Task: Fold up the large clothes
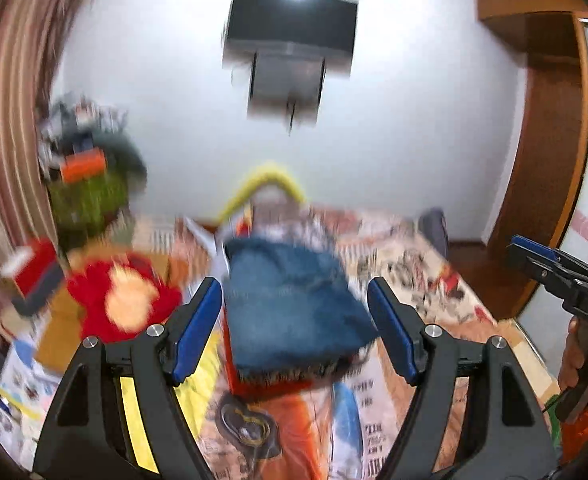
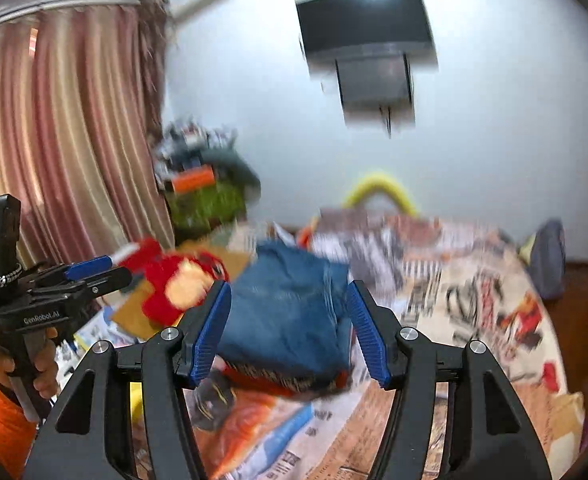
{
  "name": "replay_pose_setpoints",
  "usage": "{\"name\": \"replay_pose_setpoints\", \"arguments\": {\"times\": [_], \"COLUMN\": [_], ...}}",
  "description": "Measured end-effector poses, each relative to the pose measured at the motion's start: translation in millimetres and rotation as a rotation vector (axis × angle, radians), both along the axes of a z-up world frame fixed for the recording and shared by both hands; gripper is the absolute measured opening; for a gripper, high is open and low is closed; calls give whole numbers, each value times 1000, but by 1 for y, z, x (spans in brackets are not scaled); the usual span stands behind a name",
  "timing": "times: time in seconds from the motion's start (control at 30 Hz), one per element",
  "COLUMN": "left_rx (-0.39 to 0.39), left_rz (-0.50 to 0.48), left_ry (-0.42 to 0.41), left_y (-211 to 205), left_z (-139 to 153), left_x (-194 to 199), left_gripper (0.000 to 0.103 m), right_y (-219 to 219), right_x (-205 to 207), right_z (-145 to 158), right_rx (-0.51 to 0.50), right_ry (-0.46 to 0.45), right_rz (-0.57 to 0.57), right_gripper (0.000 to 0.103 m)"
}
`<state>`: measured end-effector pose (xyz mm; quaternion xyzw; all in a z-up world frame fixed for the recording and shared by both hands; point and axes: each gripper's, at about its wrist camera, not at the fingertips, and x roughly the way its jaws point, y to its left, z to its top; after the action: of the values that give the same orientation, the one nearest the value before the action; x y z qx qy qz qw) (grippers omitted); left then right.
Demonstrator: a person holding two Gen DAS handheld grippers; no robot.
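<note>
A folded pair of blue jeans [image 1: 294, 304] lies on the patterned bed cover [image 1: 426, 276], frayed hem toward me. My left gripper [image 1: 294, 328] is open and empty, held above and in front of the jeans, touching nothing. My right gripper [image 2: 290, 328] is open and empty too, its blue pads either side of the jeans [image 2: 290, 308] in view, held above them. Each gripper shows in the other's view: the right at the right edge [image 1: 534, 256], the left at the left edge [image 2: 90, 268]. Both views are motion-blurred.
A red stuffed toy [image 1: 130, 300] lies left of the jeans on a cardboard box [image 1: 62, 340]. A cluttered green shelf [image 1: 90, 184] and striped curtains [image 2: 54, 140] stand at left. A dark wall unit [image 1: 290, 44] hangs ahead. A wooden door frame [image 1: 550, 152] is at right.
</note>
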<state>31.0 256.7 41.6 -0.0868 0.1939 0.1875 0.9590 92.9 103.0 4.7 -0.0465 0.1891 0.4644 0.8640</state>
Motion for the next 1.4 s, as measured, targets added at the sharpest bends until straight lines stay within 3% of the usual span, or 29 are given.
{"name": "replay_pose_setpoints", "arguments": {"times": [0.1, 0.17, 0.33, 0.43, 0.47, 0.6, 0.7, 1.4], "left_rx": [119, 156, 189, 173, 164, 154, 152, 133], "left_rz": [19, 29, 38, 57, 74, 92, 124, 125], "left_ry": [-112, -156, -217, -234, -240, -222, -197, -181], "left_y": [-41, -61, -94, -100, -101, -96, -89, -81], "left_z": [23, 28, 28, 22, 20, 12, 5, -12], "left_x": [-33, -47, -74, -86, -89, -94, -90, -89], "left_gripper": [74, 74, 75, 87, 91, 97, 99, 100], "right_y": [-16, -26, -40, -38, -36, -36, -34, -34], "right_x": [-33, -57, -93, -99, -96, -95, -94, -94], "right_z": [16, 23, 26, 22, 19, 13, 10, 0], "right_rx": [68, 113, 169, 164, 161, 144, 120, 84], "right_ry": [-75, -134, -223, -228, -219, -209, -216, -202], "right_rz": [-5, -20, -73, -94, -98, -139, -165, -164], "right_gripper": [56, 56, 56, 60, 65, 88, 97, 98]}}
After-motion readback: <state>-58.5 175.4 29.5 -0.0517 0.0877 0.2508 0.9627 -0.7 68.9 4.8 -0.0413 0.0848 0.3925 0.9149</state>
